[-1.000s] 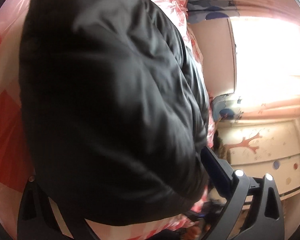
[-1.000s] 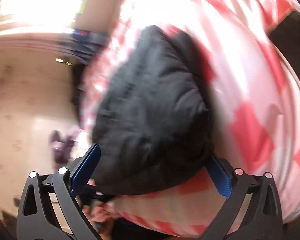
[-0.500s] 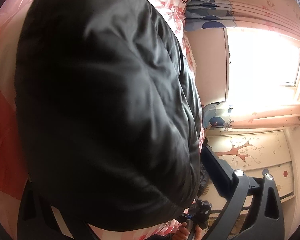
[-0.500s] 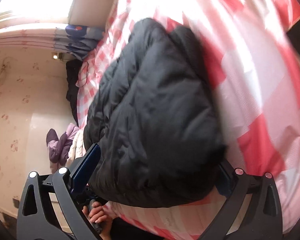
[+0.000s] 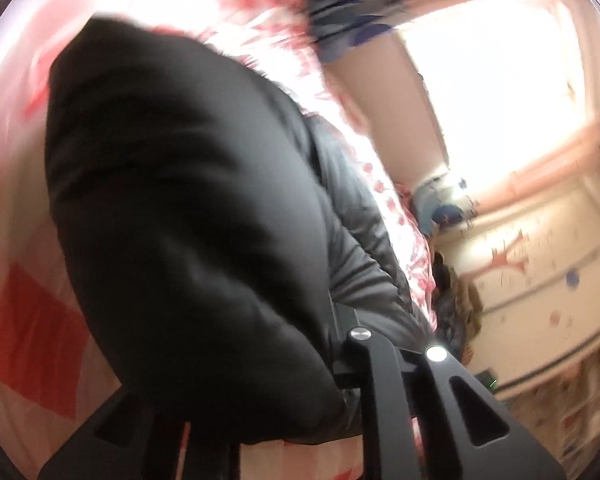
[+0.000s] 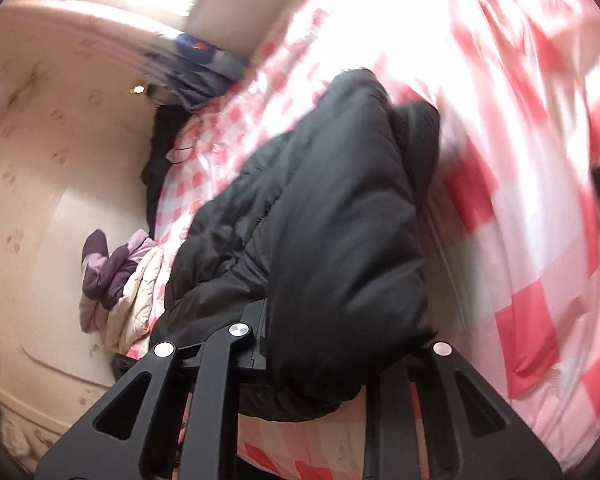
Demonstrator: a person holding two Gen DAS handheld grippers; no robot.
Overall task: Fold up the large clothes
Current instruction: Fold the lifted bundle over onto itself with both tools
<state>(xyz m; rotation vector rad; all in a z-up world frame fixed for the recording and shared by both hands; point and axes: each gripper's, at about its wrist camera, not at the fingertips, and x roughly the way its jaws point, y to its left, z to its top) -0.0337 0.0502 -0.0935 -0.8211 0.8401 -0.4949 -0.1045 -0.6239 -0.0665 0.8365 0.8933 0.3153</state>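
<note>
A black puffy jacket lies bunched on a bed with a red and white checked cover. My left gripper is closing its jaws on the jacket's near edge; padding bulges between the fingers and hides the left one. In the right wrist view the same jacket lies on the checked cover. My right gripper is also closing, with a thick fold of the jacket squeezed between its fingers. Both near edges are lifted slightly off the bed.
A bright window, blue curtains and a cabinet with a tree drawing stand beyond the bed. A pile of purple and cream clothes lies at the bed's far side by the wall.
Both grippers went from wide open around the jacket's edge to closed in on it. Both have risen and rolled, lifting the jacket's near edge.
</note>
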